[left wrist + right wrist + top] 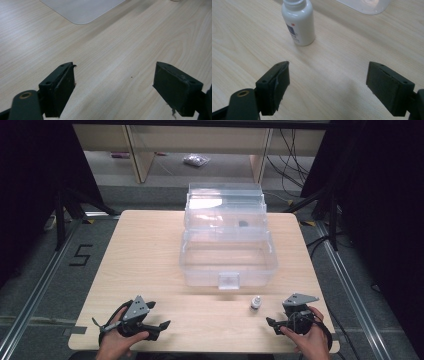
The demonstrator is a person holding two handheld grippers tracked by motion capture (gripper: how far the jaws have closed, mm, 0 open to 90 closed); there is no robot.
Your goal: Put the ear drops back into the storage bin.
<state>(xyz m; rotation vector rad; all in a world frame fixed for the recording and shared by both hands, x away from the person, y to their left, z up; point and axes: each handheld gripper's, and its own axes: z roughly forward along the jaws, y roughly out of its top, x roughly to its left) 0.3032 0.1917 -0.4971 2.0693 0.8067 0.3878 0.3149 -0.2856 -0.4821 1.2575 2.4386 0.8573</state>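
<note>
On the table, a small white bottle stands upright, just beside the clear box at its 5 o'clock. The right tongs rest near the bottle at its 5 o'clock, jaws wide apart and empty. The left tongs gape empty too.

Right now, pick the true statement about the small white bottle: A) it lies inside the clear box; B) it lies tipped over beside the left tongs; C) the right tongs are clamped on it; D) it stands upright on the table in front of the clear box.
D: the small white bottle stands upright on the table, just in front of the clear box, ahead of the open right tongs.
</note>
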